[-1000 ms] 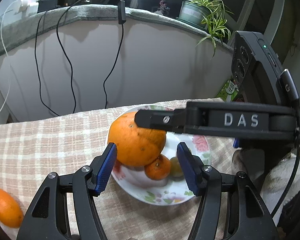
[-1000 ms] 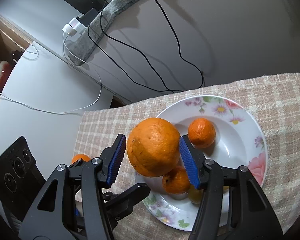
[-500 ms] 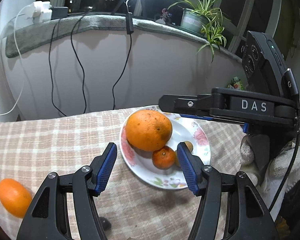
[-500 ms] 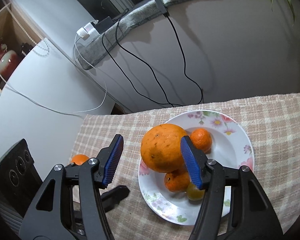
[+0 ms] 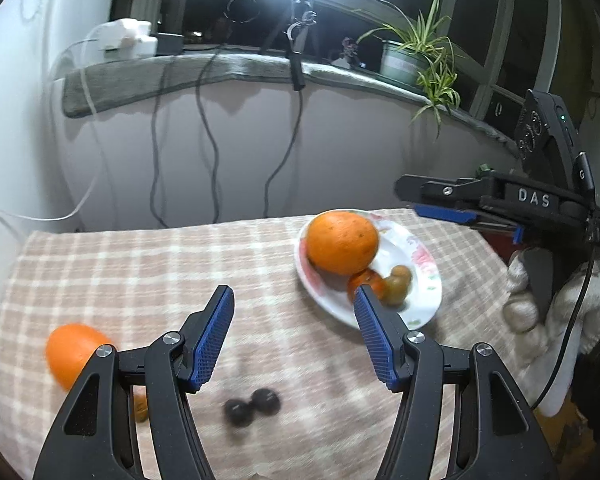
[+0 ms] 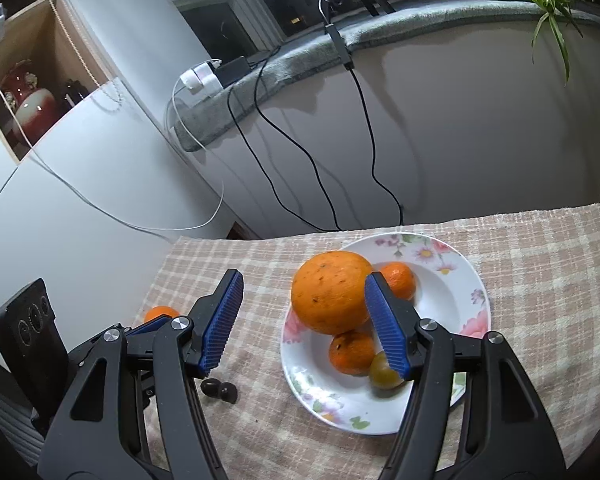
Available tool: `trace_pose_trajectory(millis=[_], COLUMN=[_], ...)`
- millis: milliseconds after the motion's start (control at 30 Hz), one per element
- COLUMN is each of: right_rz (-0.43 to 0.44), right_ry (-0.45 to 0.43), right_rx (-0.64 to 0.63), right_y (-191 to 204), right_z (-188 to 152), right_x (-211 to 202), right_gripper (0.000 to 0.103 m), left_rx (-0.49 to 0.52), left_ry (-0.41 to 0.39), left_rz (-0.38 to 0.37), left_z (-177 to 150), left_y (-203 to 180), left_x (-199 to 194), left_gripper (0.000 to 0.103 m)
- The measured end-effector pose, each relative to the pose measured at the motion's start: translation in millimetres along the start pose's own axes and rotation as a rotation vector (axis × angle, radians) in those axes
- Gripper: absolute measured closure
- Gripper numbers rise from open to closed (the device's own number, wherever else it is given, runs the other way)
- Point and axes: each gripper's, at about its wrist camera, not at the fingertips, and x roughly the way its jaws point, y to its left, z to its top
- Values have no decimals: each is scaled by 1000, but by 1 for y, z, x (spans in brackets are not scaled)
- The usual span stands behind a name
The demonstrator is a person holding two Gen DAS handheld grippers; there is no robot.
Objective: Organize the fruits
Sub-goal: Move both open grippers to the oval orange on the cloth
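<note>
Clearly, "DAS" on right gripper (image 5: 440, 204)

The premises were a private home. A table (image 6: 540, 280) carried a checked cloth and a floral plate (image 6: 452, 280) of fruit. A potted plant (image 5: 416, 60) stood on the padded windowsill (image 5: 220, 68), chargers (image 6: 204, 76) trailed cables (image 6: 372, 140), and a shelf niche held a red vase (image 6: 28, 104).

Orange fruit (image 6: 332, 298), floral white plate (image 6: 470, 280)
</note>
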Motion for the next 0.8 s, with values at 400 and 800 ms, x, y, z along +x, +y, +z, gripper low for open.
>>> trace_pose_trajectory(millis=[400,800], right_rz=[41,138], right_ry=[93,227], right_rx=[-53,-149], right_y=[29,83], right_z=[-10,-21], right_x=[23,71], right_gripper=[37,32], left_rx=[-78,-230], left_ry=[-32,-9], left_rz=[135,182], left_z=[-26,-44], left_y=[55,121], left_x=[-38,-53], left_gripper=[37,37])
